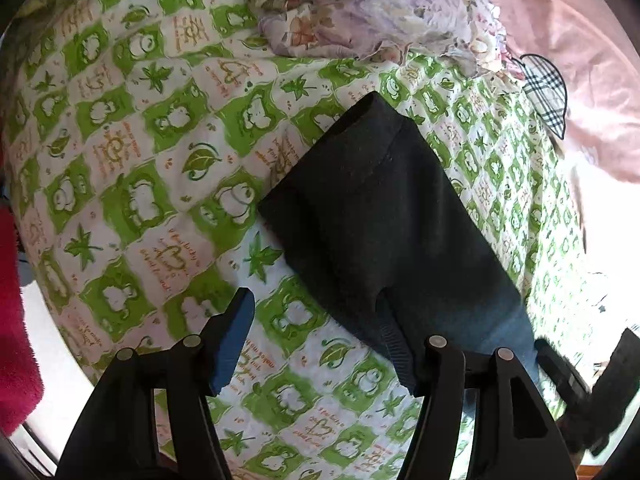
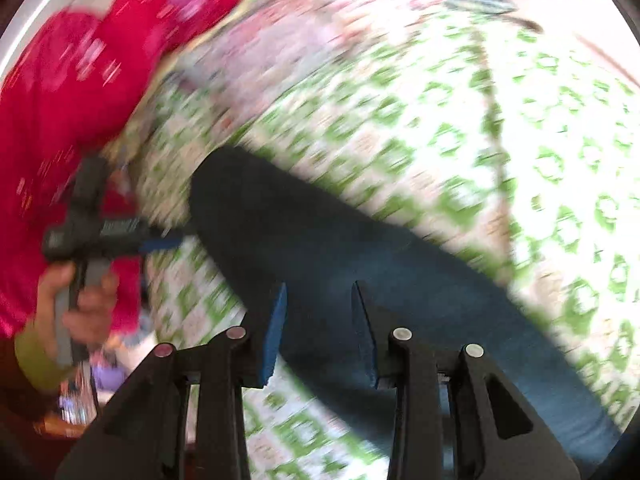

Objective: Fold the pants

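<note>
Both claws stand released above the pants [image 1: 372,216], which lie folded on the bed [image 1: 132,184]: left claw [image 1: 324,344] wide, right claw [image 2: 320,332] narrower, nothing gripped. A fold looks just laid; next calls for regrasping an end to fold again.

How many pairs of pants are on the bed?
1. The dark folded fabric pants lie on the green-and-white patterned bedsheet, slightly right of centre. The flowery crumpled cloth behind could hide more.
</note>
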The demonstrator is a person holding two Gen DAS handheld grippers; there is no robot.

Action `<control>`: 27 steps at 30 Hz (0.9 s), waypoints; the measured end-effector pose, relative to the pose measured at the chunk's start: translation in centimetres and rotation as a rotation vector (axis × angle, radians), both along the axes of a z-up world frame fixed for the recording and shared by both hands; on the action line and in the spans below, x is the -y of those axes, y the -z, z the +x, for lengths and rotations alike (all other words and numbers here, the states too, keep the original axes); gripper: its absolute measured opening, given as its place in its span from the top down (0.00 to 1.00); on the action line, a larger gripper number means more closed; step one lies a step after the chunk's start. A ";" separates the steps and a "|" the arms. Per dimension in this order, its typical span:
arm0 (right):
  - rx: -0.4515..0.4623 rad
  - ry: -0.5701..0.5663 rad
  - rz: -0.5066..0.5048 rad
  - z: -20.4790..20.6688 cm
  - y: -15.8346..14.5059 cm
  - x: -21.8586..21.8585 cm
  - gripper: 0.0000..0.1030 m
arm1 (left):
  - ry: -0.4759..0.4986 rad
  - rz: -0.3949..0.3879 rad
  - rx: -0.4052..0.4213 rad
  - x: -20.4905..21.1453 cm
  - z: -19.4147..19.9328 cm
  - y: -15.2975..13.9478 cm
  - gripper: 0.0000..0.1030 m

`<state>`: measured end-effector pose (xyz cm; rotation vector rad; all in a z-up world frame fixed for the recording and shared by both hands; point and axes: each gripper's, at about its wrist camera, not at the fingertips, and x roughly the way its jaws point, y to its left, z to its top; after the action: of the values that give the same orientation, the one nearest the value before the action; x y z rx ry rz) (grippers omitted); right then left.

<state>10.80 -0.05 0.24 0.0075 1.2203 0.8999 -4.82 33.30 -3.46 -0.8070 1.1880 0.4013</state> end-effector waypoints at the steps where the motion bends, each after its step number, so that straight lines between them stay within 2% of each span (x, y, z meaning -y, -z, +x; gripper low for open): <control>1: -0.009 0.042 0.010 1.3 0.2 0.6 0.66 | -0.005 -0.009 -0.005 -0.2 0.3 0.2 0.38; 3: -0.032 0.100 0.009 3.8 1.0 1.2 0.66 | -0.014 -0.022 -0.032 -0.6 0.9 0.7 0.37; 5: -0.047 0.104 -0.027 5.4 2.1 0.9 0.66 | -0.025 -0.039 -0.048 -1.1 1.4 1.4 0.37; 9: -0.061 0.015 -0.105 6.4 4.6 -1.3 0.66 | -0.028 -0.059 -0.066 -1.6 1.9 2.6 0.37; 14: -0.140 -0.107 -0.155 5.1 7.0 -3.5 0.66 | -0.008 -0.032 -0.063 -1.4 2.3 3.1 0.38; 19: -0.068 -0.200 -0.202 3.6 6.7 -4.3 0.66 | 0.018 0.008 -0.056 -0.9 2.9 3.2 0.39; 22: -0.049 -0.223 -0.225 3.7 7.2 -5.1 0.66 | 0.043 0.047 -0.057 -0.2 3.7 3.2 0.45; 23: -0.058 -0.217 -0.225 3.8 7.4 -5.4 0.68 | 0.055 0.061 -0.054 0.0 3.9 3.1 0.52; 24: -0.071 -0.216 -0.219 3.9 7.6 -5.7 0.78 | 0.072 0.071 -0.044 0.3 4.2 2.9 0.58; 25: -0.076 -0.224 -0.215 3.7 7.6 -6.1 0.83 | 0.083 0.080 -0.039 0.5 4.5 2.8 0.61; 27: -0.009 -0.259 -0.247 2.9 6.5 -6.6 0.89 | 0.100 0.068 -0.006 0.7 4.6 2.5 0.84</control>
<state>13.68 6.55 -6.28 -0.3518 1.3536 0.9669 -0.19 32.62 -5.96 -0.6854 1.2086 0.3606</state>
